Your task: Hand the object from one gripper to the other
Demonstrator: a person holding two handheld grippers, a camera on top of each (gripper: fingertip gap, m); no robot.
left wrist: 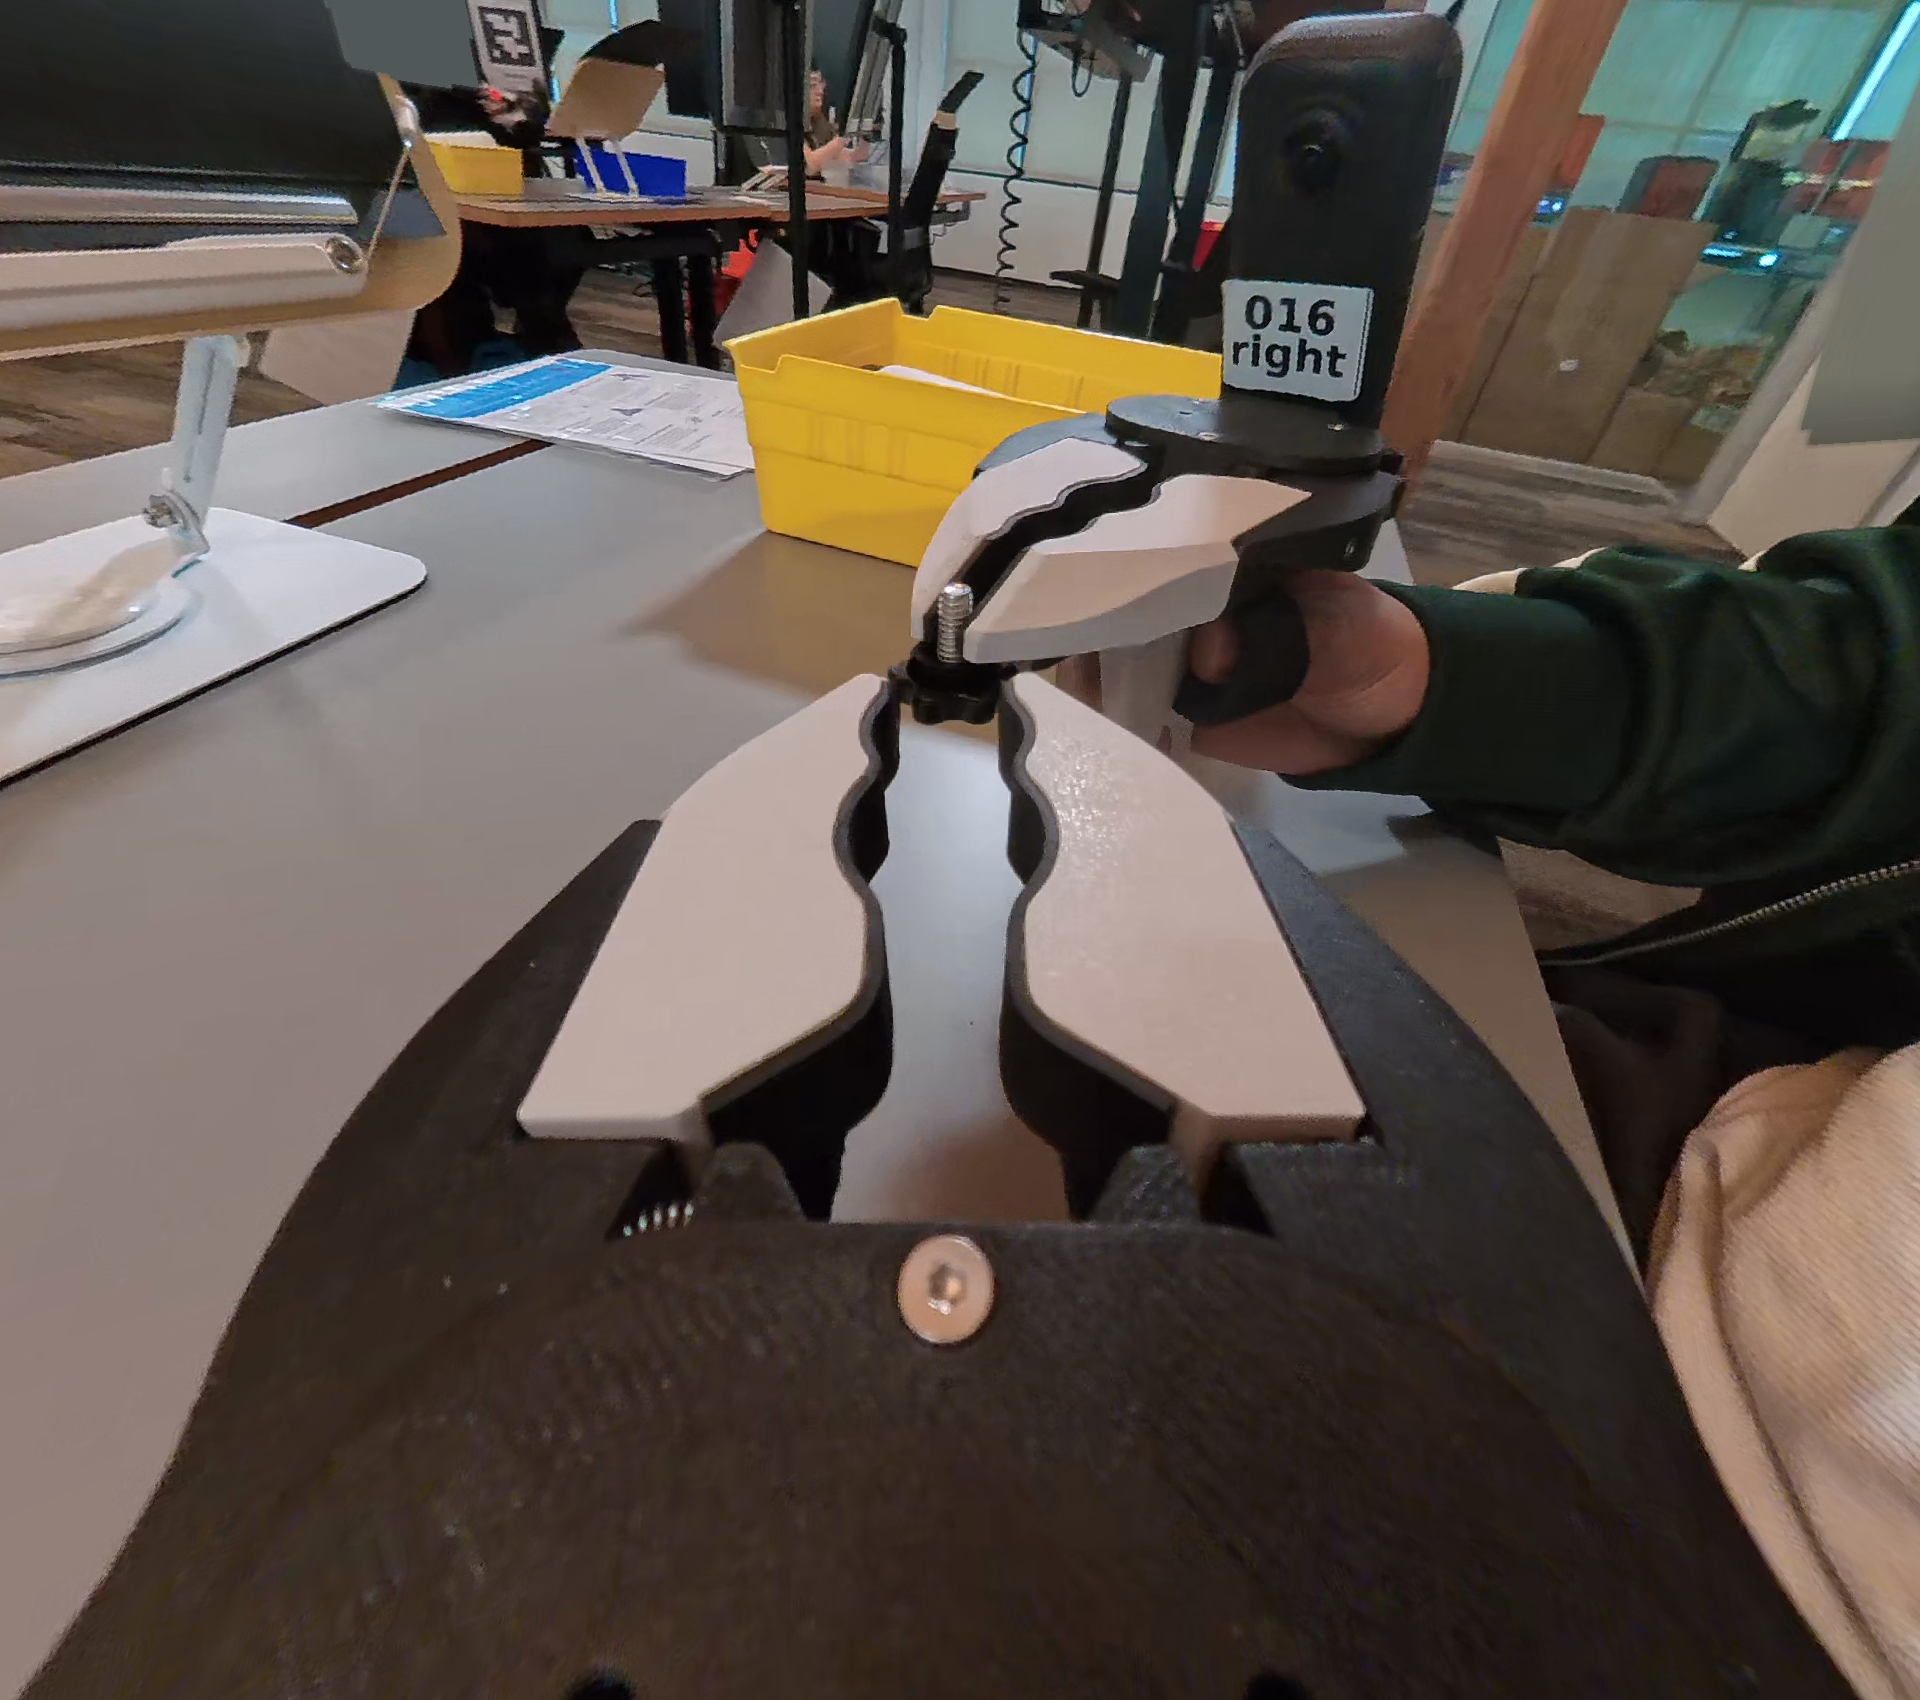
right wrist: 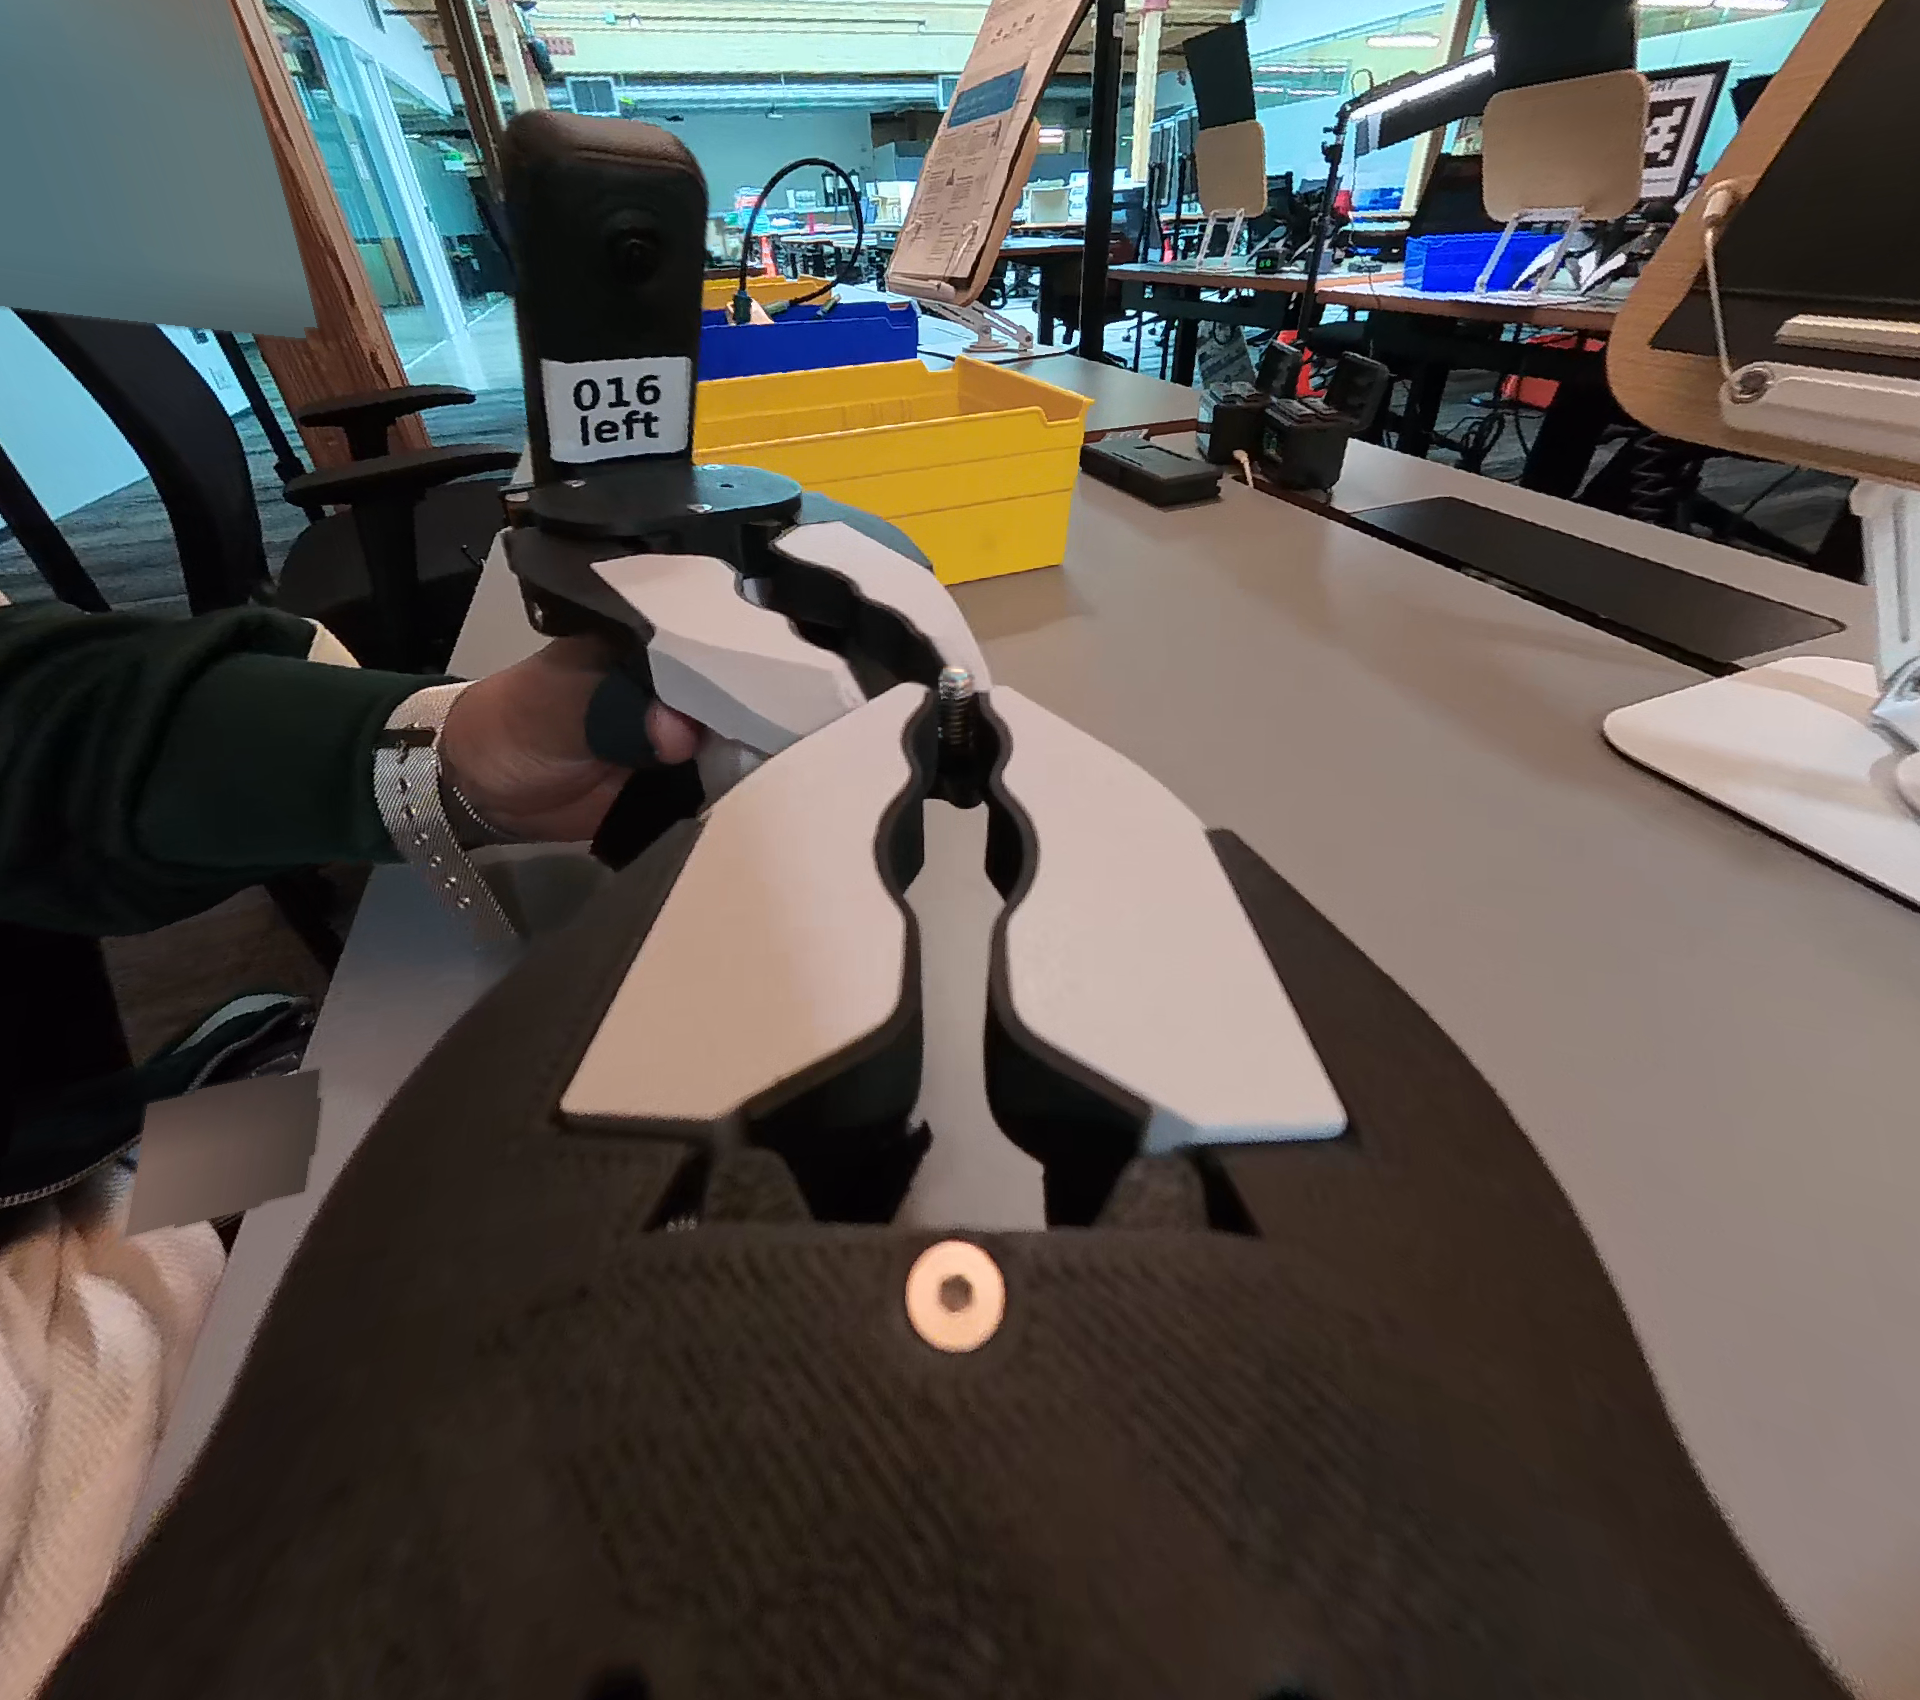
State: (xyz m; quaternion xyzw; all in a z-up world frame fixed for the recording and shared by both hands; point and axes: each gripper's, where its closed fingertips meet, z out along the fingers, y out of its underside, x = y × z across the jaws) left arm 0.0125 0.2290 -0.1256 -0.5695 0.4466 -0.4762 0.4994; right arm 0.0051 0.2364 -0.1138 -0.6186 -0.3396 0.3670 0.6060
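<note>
The object is a small screw knob: a black knob (left wrist: 940, 702) with a silver threaded stud (left wrist: 954, 608) standing up from it. My left gripper (left wrist: 943, 700) is shut on the black knob, held above the grey table (left wrist: 416, 819). My right gripper (left wrist: 951, 624) comes in from the right, held by a hand in a dark green sleeve, and its tips clamp the stud. In the right wrist view my right gripper (right wrist: 956, 710) pinches the stud (right wrist: 954, 694), with the knob (right wrist: 961, 786) just below. The left gripper (right wrist: 920, 679) meets it from the left, its tips partly hidden.
A yellow bin (left wrist: 831, 445) stands on the table behind the grippers; it also shows in the right wrist view (right wrist: 935, 497). A white stand base (left wrist: 208, 590) sits at the left, a printed sheet (left wrist: 582, 403) beyond it. Black devices (right wrist: 1288, 414) and an office chair (right wrist: 384, 487) are nearby. The grippers are tip to tip, or close to it.
</note>
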